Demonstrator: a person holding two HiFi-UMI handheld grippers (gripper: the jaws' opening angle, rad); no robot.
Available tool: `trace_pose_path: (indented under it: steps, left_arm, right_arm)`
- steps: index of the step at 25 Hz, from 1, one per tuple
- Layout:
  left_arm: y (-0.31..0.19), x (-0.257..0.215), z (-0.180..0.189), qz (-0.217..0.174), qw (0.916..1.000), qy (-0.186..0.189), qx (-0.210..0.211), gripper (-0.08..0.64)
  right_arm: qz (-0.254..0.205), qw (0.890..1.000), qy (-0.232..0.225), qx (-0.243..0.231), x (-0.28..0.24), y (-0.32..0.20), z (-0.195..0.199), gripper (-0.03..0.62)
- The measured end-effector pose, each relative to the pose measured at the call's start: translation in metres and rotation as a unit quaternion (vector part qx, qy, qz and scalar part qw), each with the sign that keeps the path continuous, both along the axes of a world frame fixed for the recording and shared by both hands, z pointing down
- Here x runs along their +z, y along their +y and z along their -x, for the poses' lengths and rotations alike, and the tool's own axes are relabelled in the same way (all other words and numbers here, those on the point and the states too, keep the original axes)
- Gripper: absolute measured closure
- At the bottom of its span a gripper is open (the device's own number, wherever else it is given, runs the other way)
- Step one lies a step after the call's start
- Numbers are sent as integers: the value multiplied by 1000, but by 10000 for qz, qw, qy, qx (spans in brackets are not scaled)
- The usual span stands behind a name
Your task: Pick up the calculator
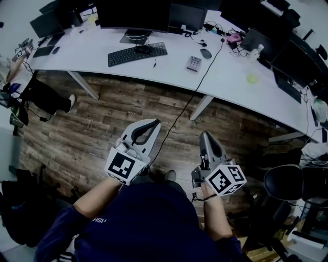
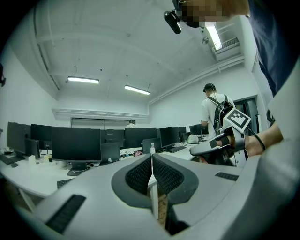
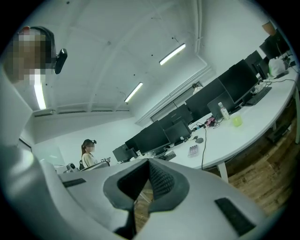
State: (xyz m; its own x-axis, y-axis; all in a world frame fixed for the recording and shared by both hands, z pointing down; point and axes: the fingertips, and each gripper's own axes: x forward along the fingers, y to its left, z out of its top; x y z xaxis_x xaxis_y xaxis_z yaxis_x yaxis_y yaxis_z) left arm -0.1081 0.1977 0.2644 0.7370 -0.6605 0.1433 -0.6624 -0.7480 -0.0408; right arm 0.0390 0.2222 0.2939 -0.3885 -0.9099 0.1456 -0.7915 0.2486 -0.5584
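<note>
Evidently both your claws are closed on nothing, with the calculator (image 1: pixel 194 63) lying untouched on the desk (image 1: pixel 169 69).

You stand on the wooden floor (image 1: pixel 102 128), facing the long white desk. A row of dark monitors (image 1: pixel 134 13) runs along its far edge, and a black keyboard (image 1: pixel 137 53) lies mid-desk. Your left gripper (image 1: pixel 155 123) and right gripper (image 1: pixel 204 134) hang side by side over the floor, well apart from the desk's near edge. Each gripper's own view shows its jaws pressed together with nothing between them. The calculator lies flat close to the near edge, to the right of the keyboard. A dark mouse (image 1: pixel 205 53) sits just behind it toward the far edge. A black cable (image 1: pixel 211 65) passes on its right and drops over the near edge.
</note>
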Motion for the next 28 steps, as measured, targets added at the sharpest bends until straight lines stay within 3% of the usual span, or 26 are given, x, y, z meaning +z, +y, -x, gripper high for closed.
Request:
trace_pose_path:
  steps: [28]
  left_arm:
    - [0,-1,-2,27,9999,119,-46,528]
  right_arm:
    - [39,9998,99,-143,1,-1,3,512]
